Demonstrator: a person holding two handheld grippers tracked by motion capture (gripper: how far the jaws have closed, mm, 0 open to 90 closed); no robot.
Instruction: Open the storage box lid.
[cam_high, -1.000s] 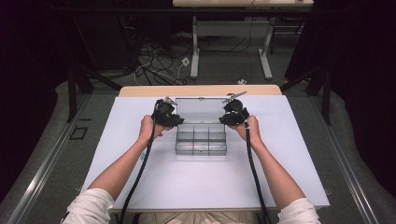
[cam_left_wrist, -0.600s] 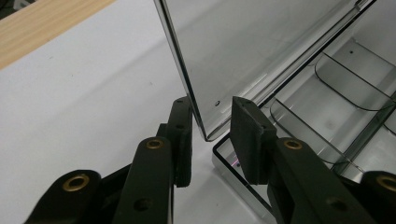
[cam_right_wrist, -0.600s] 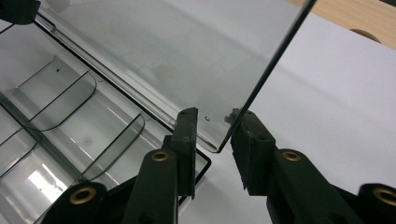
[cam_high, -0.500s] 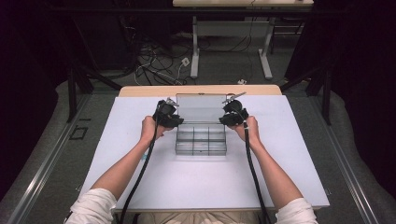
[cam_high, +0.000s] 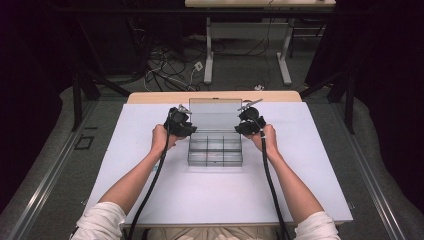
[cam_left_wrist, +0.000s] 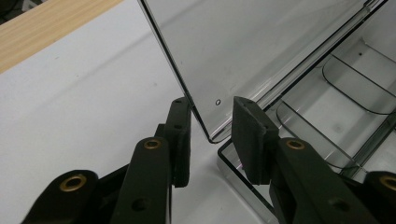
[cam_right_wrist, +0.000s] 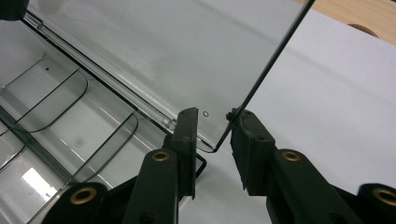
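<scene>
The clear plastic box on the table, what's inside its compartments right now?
The clear box shows divider walls and bare compartments, nothing visible inside. Its raised lid is see-through and hides little; the near-left cells behind the left gripper stay uncertain.

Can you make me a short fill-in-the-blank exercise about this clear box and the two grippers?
1. The clear compartment box rests on the white table with its lid standing ____.
2. The left gripper has a lower ____ of the lid between its jaws.
3. The right gripper is at the lid's other lower corner, so each gripper is at one ____ of the box.
4. The compartments inside the box are ____.

Missing words: open; corner; side; empty
</scene>
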